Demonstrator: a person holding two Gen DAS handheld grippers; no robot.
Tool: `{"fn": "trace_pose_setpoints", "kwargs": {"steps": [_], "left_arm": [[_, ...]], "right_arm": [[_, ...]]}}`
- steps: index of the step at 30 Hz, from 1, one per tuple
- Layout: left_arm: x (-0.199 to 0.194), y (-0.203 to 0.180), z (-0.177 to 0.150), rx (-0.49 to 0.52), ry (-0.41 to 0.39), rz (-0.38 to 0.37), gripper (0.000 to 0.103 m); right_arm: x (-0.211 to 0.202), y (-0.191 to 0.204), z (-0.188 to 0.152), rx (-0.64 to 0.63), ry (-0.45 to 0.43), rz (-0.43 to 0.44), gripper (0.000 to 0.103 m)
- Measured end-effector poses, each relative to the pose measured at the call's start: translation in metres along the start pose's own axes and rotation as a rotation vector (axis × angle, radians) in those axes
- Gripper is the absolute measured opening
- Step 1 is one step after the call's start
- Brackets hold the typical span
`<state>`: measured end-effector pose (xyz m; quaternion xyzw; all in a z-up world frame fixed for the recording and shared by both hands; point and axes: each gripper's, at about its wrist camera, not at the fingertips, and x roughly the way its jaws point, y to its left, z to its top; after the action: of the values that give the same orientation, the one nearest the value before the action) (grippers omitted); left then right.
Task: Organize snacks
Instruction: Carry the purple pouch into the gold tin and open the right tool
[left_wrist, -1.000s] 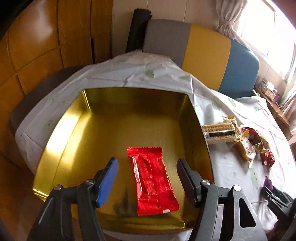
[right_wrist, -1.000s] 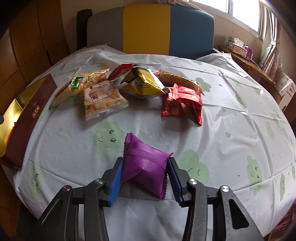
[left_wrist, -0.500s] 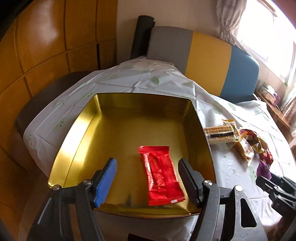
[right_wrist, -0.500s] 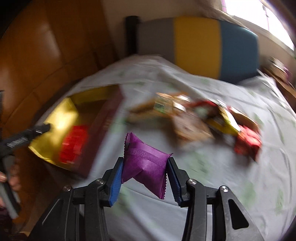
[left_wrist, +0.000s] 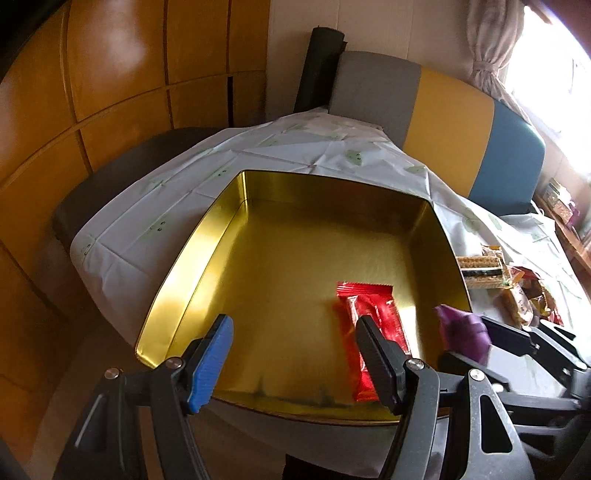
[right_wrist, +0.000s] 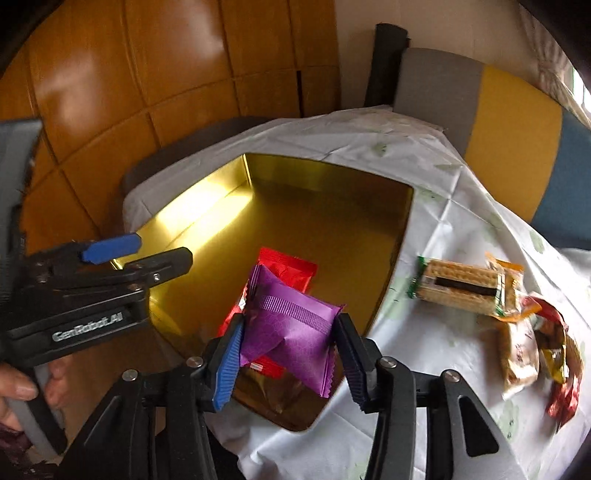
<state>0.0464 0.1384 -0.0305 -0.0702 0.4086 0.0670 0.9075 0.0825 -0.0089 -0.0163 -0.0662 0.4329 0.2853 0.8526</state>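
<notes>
A gold tin (left_wrist: 177, 273) (right_wrist: 184, 221) stands on the white tablecloth with a red snack packet (left_wrist: 373, 314) (right_wrist: 291, 269) flat on its floor. My right gripper (right_wrist: 290, 325) (left_wrist: 476, 343) hangs over the tin's near right part with a puffy purple snack packet (right_wrist: 291, 325) (left_wrist: 461, 332) between its fingers. Its jaws are opening, and the packet still touches both pads. My left gripper (left_wrist: 291, 325) (right_wrist: 147, 251) is open and empty above the tin's near edge, just left of the red packet.
A cracker pack (right_wrist: 461, 291) (left_wrist: 480, 269) and a heap of several snack bags (right_wrist: 535, 350) lie on the cloth right of the tin. A grey, yellow and blue chair (left_wrist: 461, 122) stands behind. Wooden panels (left_wrist: 110, 74) are on the left. A hand (right_wrist: 22, 387) holds the left gripper.
My right gripper swung left from the open cloth to above the tin, carrying the purple packet, and its jaws widened a little. My left gripper slid left, off the red packet.
</notes>
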Motion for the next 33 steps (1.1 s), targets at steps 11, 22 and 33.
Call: {"fn": "trace_pose_setpoints", "kwargs": {"steps": [11,22,33], "left_arm": [[-0.005,-0.009,-0.003,0.034,-0.014,-0.015,0.069],[-0.014,-0.035,-0.009,0.112,-0.023,-0.044,0.071],[-0.018,-0.067,-0.015,0.207,-0.028,-0.082,0.072]], "right_arm": [[-0.01,-0.008,-0.017,0.06,-0.039,0.016,0.067],[-0.042,-0.054,-0.047,0.279,-0.109,-0.06,0.068],[-0.049,-0.114,-0.092,0.475,-0.051,-0.233,0.068]]}}
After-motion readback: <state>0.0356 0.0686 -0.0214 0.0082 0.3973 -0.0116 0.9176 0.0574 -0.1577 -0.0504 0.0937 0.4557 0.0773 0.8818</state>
